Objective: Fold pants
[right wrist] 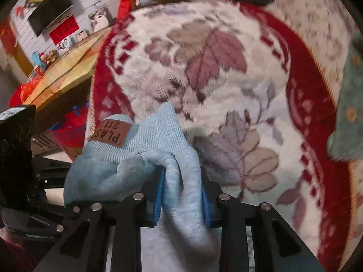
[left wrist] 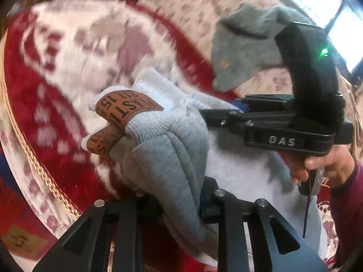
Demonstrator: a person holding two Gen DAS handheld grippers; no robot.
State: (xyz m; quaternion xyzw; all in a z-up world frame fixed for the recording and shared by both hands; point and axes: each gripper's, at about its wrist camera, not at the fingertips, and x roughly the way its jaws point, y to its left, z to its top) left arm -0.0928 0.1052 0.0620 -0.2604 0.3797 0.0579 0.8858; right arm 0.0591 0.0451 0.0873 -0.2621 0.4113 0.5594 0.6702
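I have the pants (left wrist: 172, 149) pinched in both tools, and they hang bunched right in front of each camera, over the red and white flowered blanket (right wrist: 226, 68). My left gripper (left wrist: 181, 206) is clamped on a thick roll of grey fleece just behind the ribbed band; my right gripper (right wrist: 181, 195) has its blue pads (right wrist: 158, 195) pressing a fold of the same cloth from both sides.

The fabric reads as soft, thick sweatshirt knit: limp, light enough to lift easily, not slippery, and nothing that can break. It will sag and crumple wherever I do not hold it, so I judge the ribbed band to be the best place to grip (it is denser and bunches less than the fleece), with the two holds kept apart along that edge so the cloth hangs flat.

A brown leather-look patch (left wrist: 127, 107) sits on the ribbing just ahead of my left jaws. In the right view the same patch (right wrist: 111, 133), ahead and to the left of that gripper, shows "PLAS" and "211"; the left view adds "15". The body of the right tool, seen beyond my left one, carries "DAS" (left wrist: 282, 141), and a hand (left wrist: 326, 167) holds it from beneath. A separate grey garment (left wrist: 245, 52) lies farther off.
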